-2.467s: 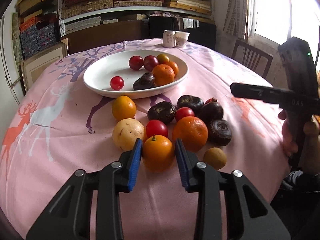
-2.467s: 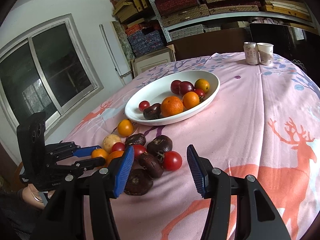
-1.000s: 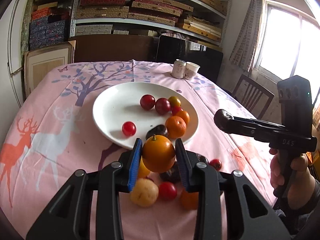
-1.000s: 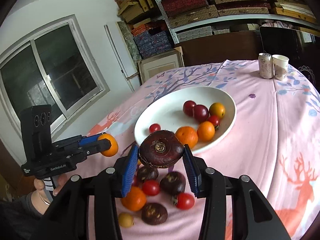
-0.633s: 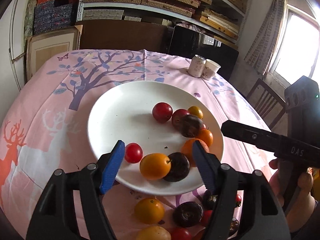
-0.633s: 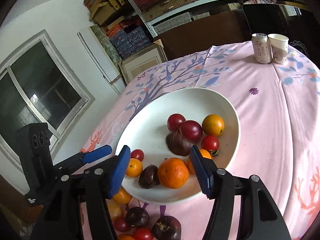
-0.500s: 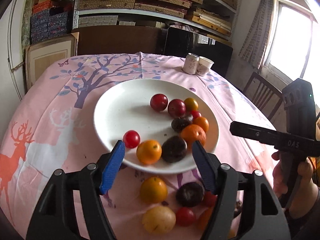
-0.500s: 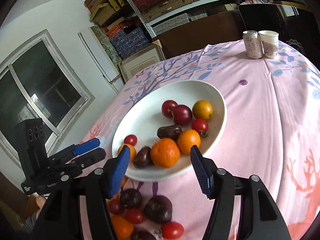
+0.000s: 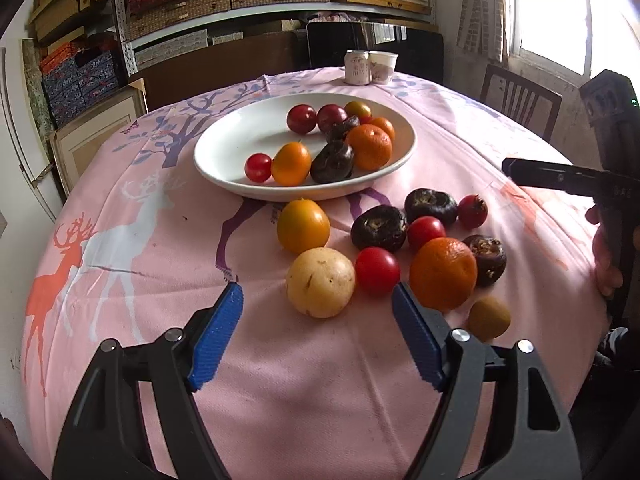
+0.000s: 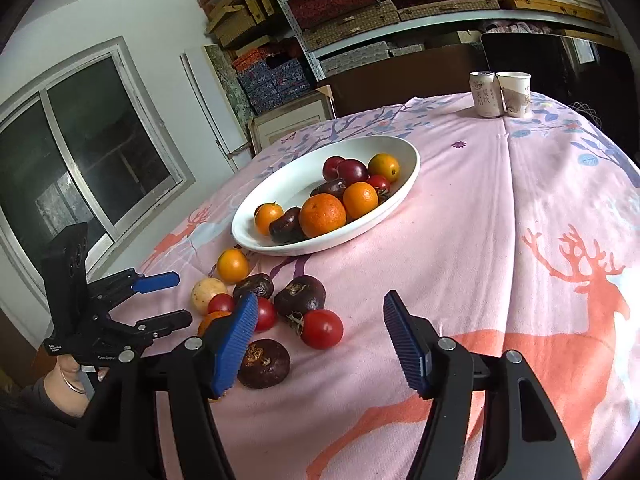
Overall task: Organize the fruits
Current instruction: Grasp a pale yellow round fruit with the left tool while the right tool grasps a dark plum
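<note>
A white plate (image 9: pixel 240 136) (image 10: pixel 288 184) holds several fruits, among them an orange one (image 9: pixel 291 163) and a dark one (image 9: pixel 332 160) near its front rim. In front of it loose fruits lie on the pink cloth: a pale yellow fruit (image 9: pixel 320 282), a red tomato (image 9: pixel 377 270), a large orange (image 9: pixel 443 274), and dark fruits (image 9: pixel 379 227). My left gripper (image 9: pixel 316 290) (image 10: pixel 160 300) is open and empty, just short of the pale yellow fruit. My right gripper (image 10: pixel 320 297) (image 9: pixel 520 168) is empty, its jaws opening, above a red tomato (image 10: pixel 322 328) and beside a dark fruit (image 10: pixel 264 363).
A can (image 9: pixel 357 67) and a paper cup (image 9: pixel 382 67) stand at the table's far edge. A wooden chair (image 9: pixel 516 100) is at the right, shelves of boxes behind, a window (image 10: pixel 80 168) to the left. A hand (image 9: pixel 604 268) holds the right gripper.
The left gripper let go of its orange and the right its dark fruit; both now lie in the plate. Both grippers opened and drew back and down to the loose fruits.
</note>
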Motion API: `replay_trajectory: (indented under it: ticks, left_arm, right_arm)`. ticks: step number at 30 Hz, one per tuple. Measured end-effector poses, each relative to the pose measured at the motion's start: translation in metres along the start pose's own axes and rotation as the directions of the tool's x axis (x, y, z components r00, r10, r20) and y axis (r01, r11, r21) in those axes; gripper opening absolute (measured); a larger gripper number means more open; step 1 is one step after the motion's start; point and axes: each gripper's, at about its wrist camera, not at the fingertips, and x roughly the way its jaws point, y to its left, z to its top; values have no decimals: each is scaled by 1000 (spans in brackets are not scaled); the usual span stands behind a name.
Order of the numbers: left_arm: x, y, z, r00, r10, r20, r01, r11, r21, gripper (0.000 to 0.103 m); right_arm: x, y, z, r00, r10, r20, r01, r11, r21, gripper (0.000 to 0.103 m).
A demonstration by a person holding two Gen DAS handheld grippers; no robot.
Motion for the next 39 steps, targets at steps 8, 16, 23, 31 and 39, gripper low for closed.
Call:
replay_trajectory:
  ticks: [8,16,23,31,39]
  left_arm:
    - [23,-10,4,994,38,-104,-32,998,57,36]
    - [24,-2,9,994,-13,-109,14,1000,7,46]
    - [34,-8,20,995,15,-103,-11,999,38,49]
    - [29,-1,18,996,19,-88,-20,1000,-8,41]
    - [24,11,17,997,45,-67,-50,996,-75,41]
  right_arm:
    - [-2,30,-10,997,73,-36,-78,981,-176,66]
    - [-1,44,-16,991,100,-93,-119,967,-226,66]
    - [-2,42,-15,990,102,-93,-119,971,-208,66]
    - [-4,42,-15,991,104,-87,-120,970,-212,66]
    - [-1,48,-17,993,75,-96,-96,965,-244,66]
